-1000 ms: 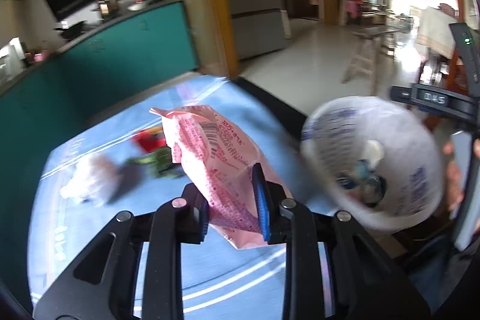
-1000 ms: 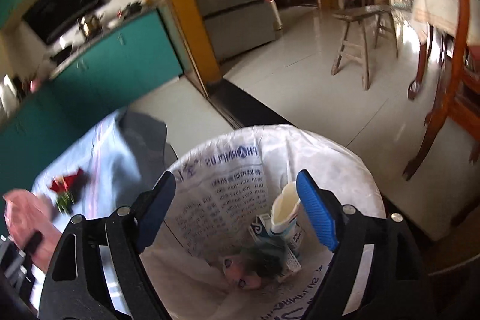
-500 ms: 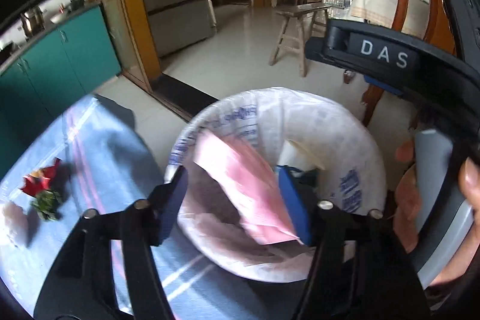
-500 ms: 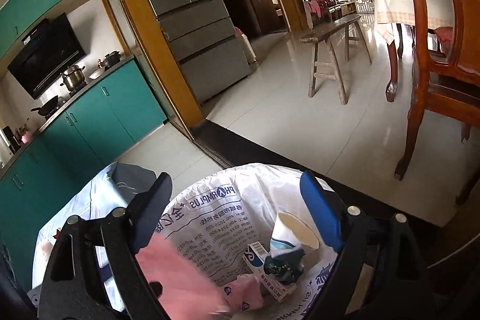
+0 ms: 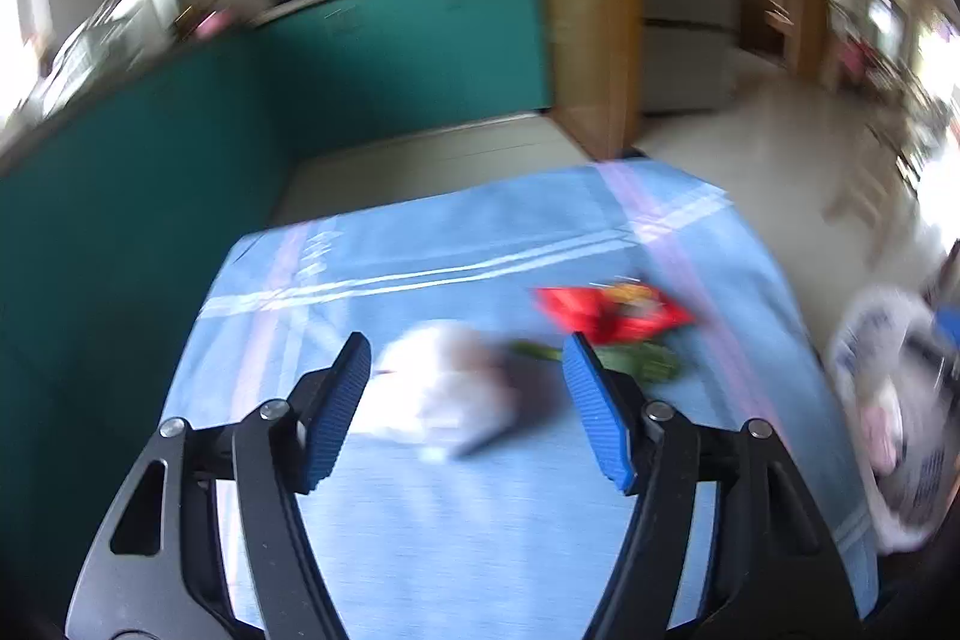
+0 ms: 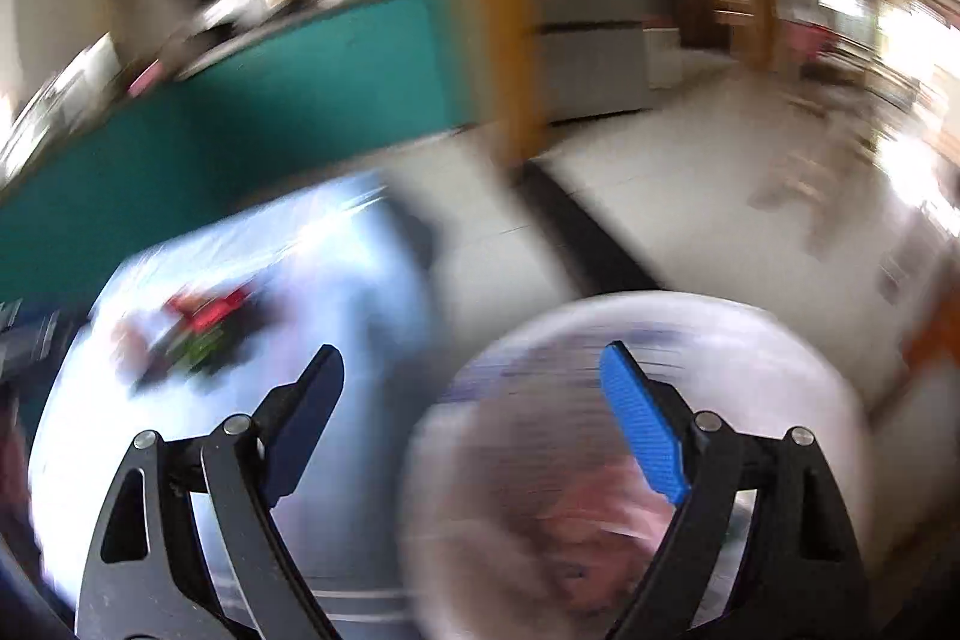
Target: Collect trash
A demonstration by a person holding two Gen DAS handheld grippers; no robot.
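- left gripper (image 5: pixel 465 403) over the blue-clothed counter (image 5: pixel 456 532), jaws wide, nothing between them
- white crumpled wad (image 5: pixel 447 391) lies on the cloth right ahead of it; red and green scrap (image 5: pixel 606 325) just beside
- right gripper (image 6: pixel 471 421) jaws wide and empty, over the white trash bag (image 6: pixel 750 358)
- pink wrapper (image 6: pixel 600 526) down in the bag, all blurred
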